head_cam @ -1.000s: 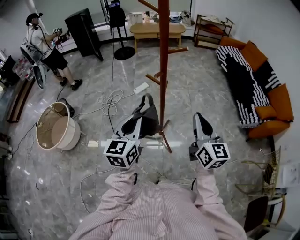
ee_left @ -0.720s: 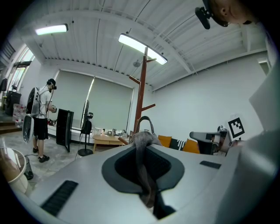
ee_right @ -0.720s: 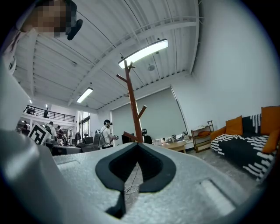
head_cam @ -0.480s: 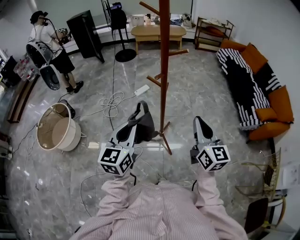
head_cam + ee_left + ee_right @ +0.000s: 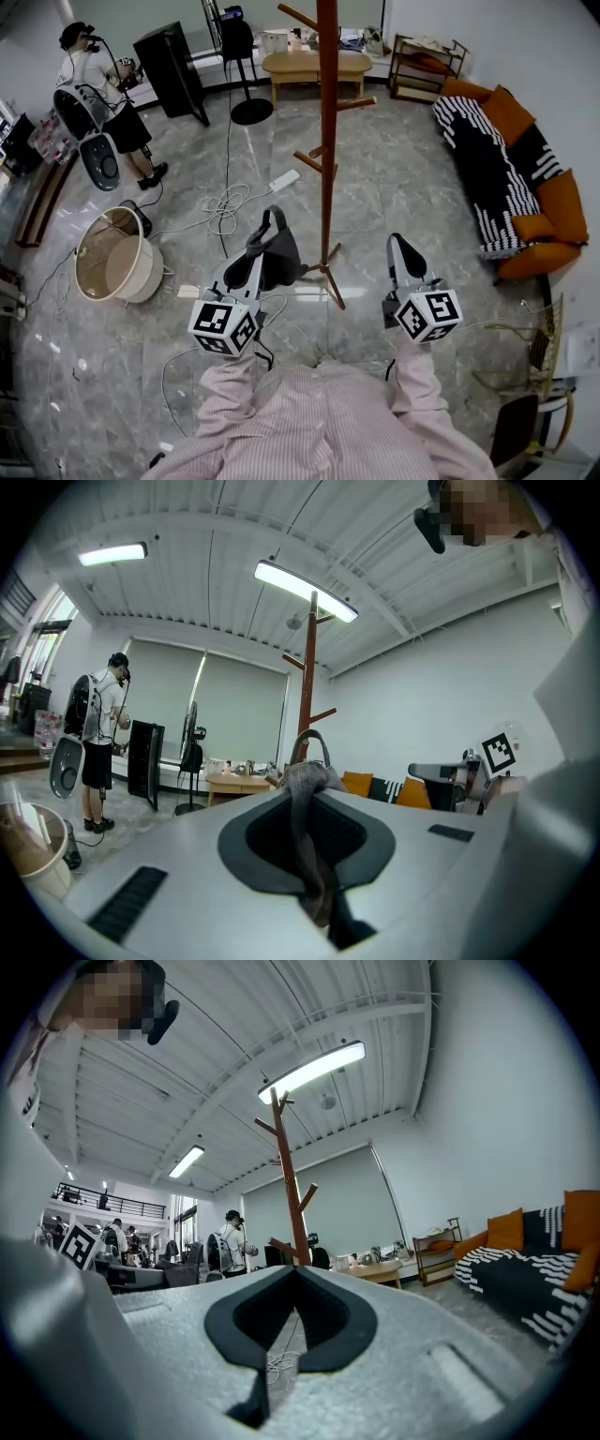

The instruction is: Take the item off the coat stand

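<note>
The coat stand (image 5: 327, 141) shows bare pegs, since the grey bag (image 5: 278, 251), clamped in the left gripper (image 5: 261, 251), now hangs further left of the stand than 1 second ago, so removal looks done; the right gripper (image 5: 398, 242), jaws together and empty, hovers right of it, and loose cables (image 5: 221, 202) lie left of it.

Grey marble floor (image 5: 412, 197), striped sofa (image 5: 492, 183)

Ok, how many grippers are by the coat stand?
2. The left gripper is left of the tall brown wooden coat stand, jaws shut on a dark grey fabric bag; the right gripper is right of it, jaws shut and empty.
</note>
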The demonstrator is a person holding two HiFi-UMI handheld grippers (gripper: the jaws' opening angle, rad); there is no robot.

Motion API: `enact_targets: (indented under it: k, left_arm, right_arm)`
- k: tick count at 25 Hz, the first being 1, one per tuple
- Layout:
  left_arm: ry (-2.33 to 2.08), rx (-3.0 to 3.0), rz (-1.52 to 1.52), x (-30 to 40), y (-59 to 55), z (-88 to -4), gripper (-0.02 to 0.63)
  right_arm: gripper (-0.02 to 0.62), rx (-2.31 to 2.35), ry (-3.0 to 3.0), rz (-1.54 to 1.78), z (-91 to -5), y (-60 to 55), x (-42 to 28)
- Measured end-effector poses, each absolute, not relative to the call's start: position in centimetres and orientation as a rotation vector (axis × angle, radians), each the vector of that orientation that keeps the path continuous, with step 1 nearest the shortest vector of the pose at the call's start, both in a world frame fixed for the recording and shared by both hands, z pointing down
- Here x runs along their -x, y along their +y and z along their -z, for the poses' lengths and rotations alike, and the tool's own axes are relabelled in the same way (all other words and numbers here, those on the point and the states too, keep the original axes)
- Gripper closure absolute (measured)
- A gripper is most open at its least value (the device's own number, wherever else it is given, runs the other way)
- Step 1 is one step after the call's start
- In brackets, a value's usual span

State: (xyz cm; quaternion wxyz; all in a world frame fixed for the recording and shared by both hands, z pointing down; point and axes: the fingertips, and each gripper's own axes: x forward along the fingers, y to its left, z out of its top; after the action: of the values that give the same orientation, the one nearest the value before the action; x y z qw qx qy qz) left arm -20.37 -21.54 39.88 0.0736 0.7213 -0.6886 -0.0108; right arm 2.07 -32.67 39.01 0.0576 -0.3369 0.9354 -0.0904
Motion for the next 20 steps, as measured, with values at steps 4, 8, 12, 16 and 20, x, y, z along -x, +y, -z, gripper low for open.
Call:
enact_targets:
  k: [4, 8, 12, 16, 20]
  left_arm:
    - [-2.07, -2.16, 0.033, 20.42, -21.4, -39.96, 0.588]
    - [-2.07, -2.161, 0.029, 20.42, -21.34, -39.95, 0.588]
    - [-2.076, -2.162, 0.024, 20.25, -21.28, -39.85, 0.588]
    - [-2.079, -2.162, 0.008, 20.07, -21.37, -39.87, 0.588]
    - [-2.079, -2.159, 0.007, 20.09, -21.62, -39.85, 0.588]
  right_arm:
    - [0.592, 1.02, 2.835, 0.275, -39.11, -32.69, -2.14]
    - [0.592, 1.022, 2.829, 0.276, -39.05, -32.71, -2.1]
    - [0.592, 1.021, 2.828, 0.276, -39.06, -32.77, -2.3]
    - [0.592, 1.021, 2.825, 0.273, -39.04, -32.86, -2.54]
    - [0.592, 1.02, 2.825, 0.273, -38.93, -33.14, -2.51]
